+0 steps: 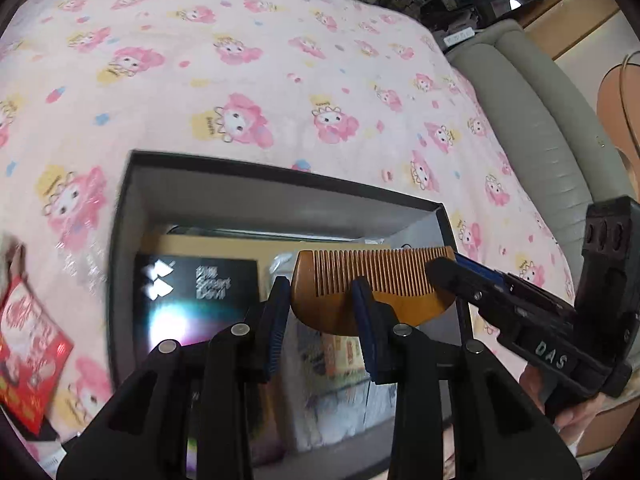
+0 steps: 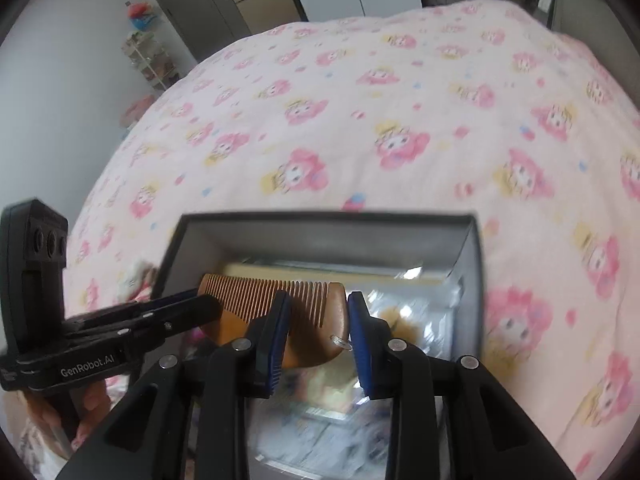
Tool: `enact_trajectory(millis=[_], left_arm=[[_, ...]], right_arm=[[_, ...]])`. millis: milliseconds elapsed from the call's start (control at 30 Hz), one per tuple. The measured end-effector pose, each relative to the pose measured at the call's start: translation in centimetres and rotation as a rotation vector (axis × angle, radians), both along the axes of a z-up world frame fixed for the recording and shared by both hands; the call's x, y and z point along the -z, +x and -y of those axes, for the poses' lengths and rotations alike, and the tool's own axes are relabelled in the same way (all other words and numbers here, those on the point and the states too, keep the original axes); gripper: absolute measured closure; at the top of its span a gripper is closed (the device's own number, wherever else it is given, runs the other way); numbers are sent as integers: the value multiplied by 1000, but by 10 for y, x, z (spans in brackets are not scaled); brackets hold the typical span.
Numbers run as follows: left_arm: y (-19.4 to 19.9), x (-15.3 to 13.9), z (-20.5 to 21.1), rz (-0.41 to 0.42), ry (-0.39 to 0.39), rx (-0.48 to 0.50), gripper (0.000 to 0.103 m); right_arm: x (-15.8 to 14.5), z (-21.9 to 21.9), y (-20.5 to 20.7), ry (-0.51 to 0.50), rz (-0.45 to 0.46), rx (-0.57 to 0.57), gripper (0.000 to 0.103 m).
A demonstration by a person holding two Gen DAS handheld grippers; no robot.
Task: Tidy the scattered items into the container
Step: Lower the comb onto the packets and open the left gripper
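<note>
Nearest each lens, the black frames of the grippers ran out of frame at the bottom, and fingers of a hand (image 1: 568, 404) around one handle were only partly visible at the lower right. The left gripper (image 1: 320, 296) had its jaws drawn narrow on the left end of a wooden comb (image 1: 380, 276): one blue pad met the comb's rounded end and the other crossed in front of its teeth. The right gripper (image 2: 316, 308) stood the same way on the opposite end, jaws nearly closed. How squarely any pad pressed the wood was hard to make out, since the comb faced both cameras flat. The comb hung level between the two, teeth pointing away, in the air over the open container (image 1: 280, 196), close to its right wall. Inside, below the comb, lay a black box (image 1: 196, 292) with white lettering and a glare patch, a tan flat item mostly covered by it, and shiny plastic-wrapped packs (image 2: 416, 320), all smeared by blur so their print could not be read. The container rested on the bed, on a pink cartoon-print blanket (image 1: 240, 80). A red packet (image 1: 32, 360), blurred and cut off at the frame's edge, lay on the blanket just beside the container's left wall. A grey padded border (image 1: 536, 120) ran along the bed's right edge, and beyond the far edge stood grey cabinets (image 2: 224, 4).
</note>
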State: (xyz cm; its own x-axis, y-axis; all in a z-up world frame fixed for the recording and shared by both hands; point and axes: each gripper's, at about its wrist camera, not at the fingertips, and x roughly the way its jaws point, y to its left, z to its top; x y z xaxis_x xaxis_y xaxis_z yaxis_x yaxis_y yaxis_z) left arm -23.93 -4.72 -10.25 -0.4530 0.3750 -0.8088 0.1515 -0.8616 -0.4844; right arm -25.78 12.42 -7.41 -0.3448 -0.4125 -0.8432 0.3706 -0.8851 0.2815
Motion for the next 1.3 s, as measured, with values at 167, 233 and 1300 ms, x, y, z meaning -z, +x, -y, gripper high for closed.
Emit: enact_trajectory(millis=[167, 233, 1300], left_arm=[[-1, 35, -19, 89, -42, 58, 73], [1, 43, -24, 113, -75, 64, 71], [22, 54, -25, 118, 52, 104, 73]], right_arm=[[43, -12, 0, 61, 133, -11, 74], [57, -9, 6, 108, 149, -23, 74], [58, 2, 28, 191, 90, -15, 73]])
